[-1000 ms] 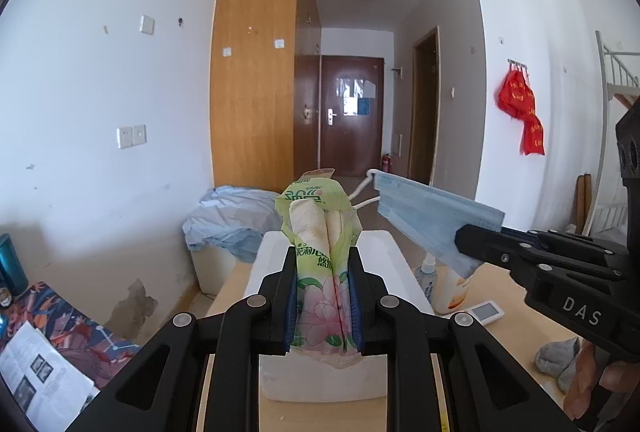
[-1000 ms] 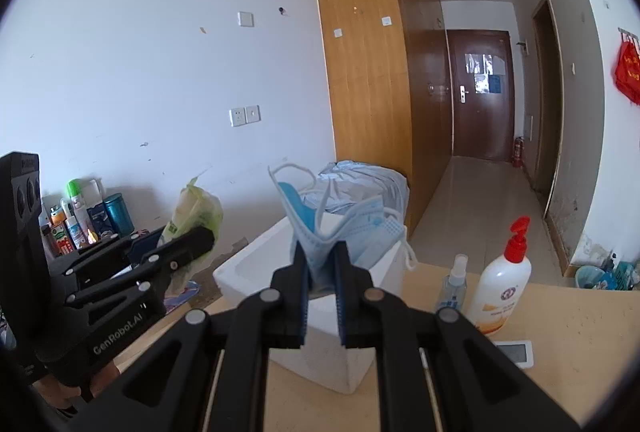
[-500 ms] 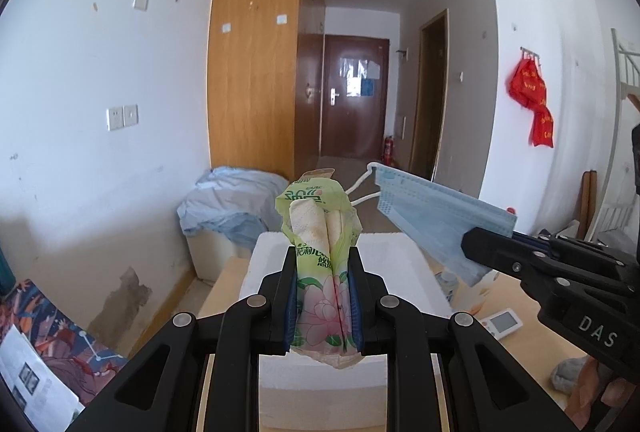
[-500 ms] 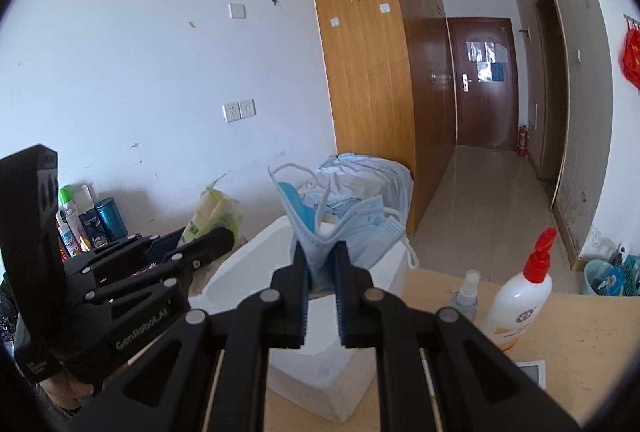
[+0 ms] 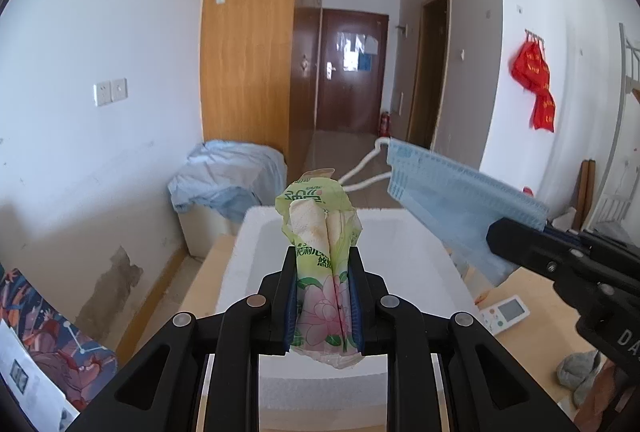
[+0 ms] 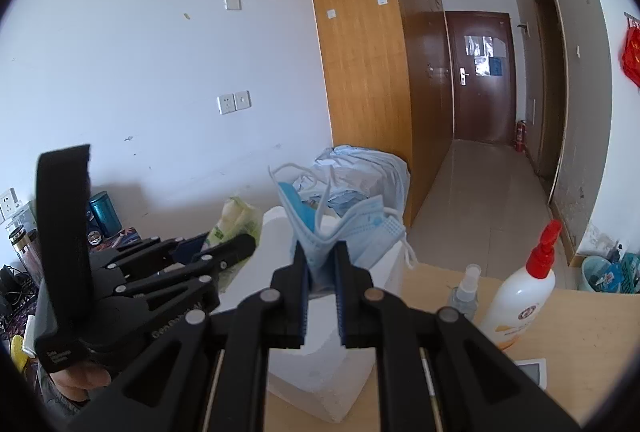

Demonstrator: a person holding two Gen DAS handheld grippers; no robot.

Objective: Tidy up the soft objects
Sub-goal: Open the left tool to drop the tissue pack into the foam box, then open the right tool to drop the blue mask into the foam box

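The tissue pack (image 5: 324,272) is clamped in the left gripper (image 5: 323,296) above the foam box (image 5: 420,256). At 2 o'clock, the mask (image 5: 460,196) is pinched in the right gripper (image 6: 322,296). Lower each well past the rim before releasing. Only the right view shows the pump bottle (image 6: 520,296); only the left shows grey socks (image 5: 576,376).

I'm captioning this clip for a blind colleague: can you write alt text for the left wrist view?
The left gripper clamps a green floral tissue pack above a white foam box. At right, the right gripper holds a blue face mask over the box.
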